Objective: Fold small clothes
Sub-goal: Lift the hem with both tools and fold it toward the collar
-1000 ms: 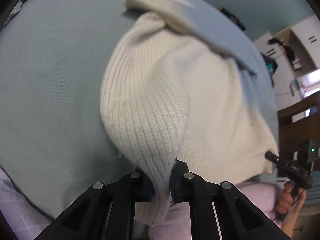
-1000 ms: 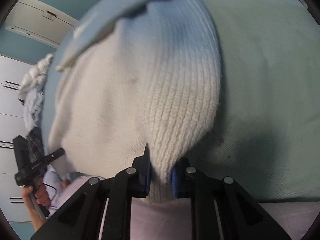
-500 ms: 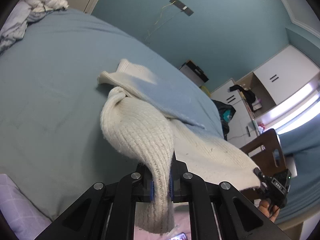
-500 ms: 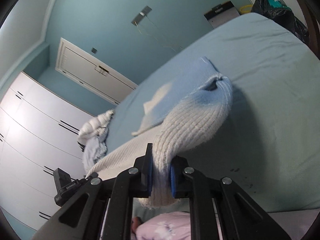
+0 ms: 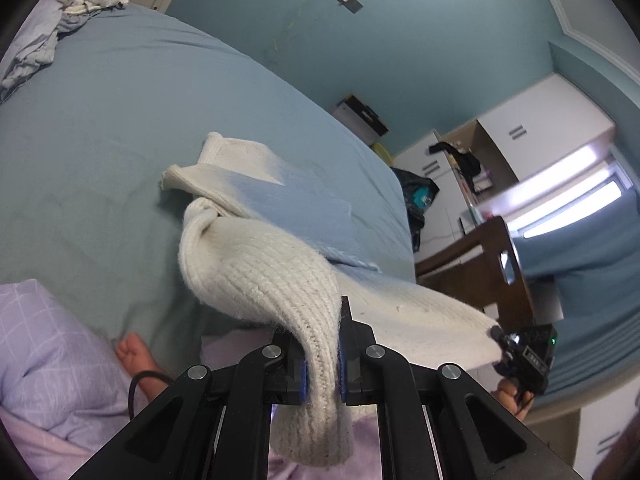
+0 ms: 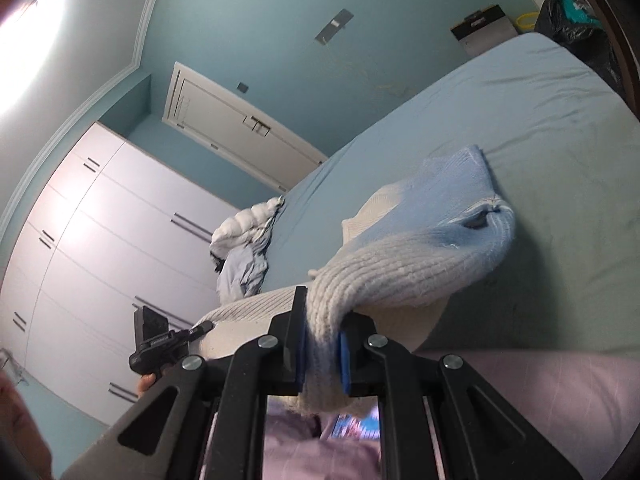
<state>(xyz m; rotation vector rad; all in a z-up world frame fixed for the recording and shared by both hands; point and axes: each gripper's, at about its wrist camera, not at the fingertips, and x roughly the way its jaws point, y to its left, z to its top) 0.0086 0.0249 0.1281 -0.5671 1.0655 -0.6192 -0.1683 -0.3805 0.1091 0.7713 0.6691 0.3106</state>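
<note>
A cream knit sweater [image 5: 260, 264] that fades to light blue lies partly on the blue bed [image 5: 120, 120]. My left gripper [image 5: 322, 364] is shut on its cream hem, which hangs down between the pads. My right gripper [image 6: 322, 348] is shut on the other end of the hem of the sweater [image 6: 400, 268]. Both hold the near edge lifted above the mattress, while the far part with the blue sleeve [image 6: 448, 196] rests on the bed [image 6: 540, 120]. The right gripper also shows in the left wrist view [image 5: 524, 354], and the left gripper in the right wrist view [image 6: 160, 340].
A pile of white and blue clothes [image 5: 60, 12] lies at the bed's far corner, also seen in the right wrist view [image 6: 244, 252]. A wooden bed frame [image 5: 480, 264] stands to the right. White wardrobes [image 6: 100, 240] line the wall. My lilac-clad legs [image 5: 48, 360] are just below.
Both grippers have lifted and pulled the hem back toward me, tilting the views up from the sweater to the room. The sweater now stretches out from the bed to the grippers.
</note>
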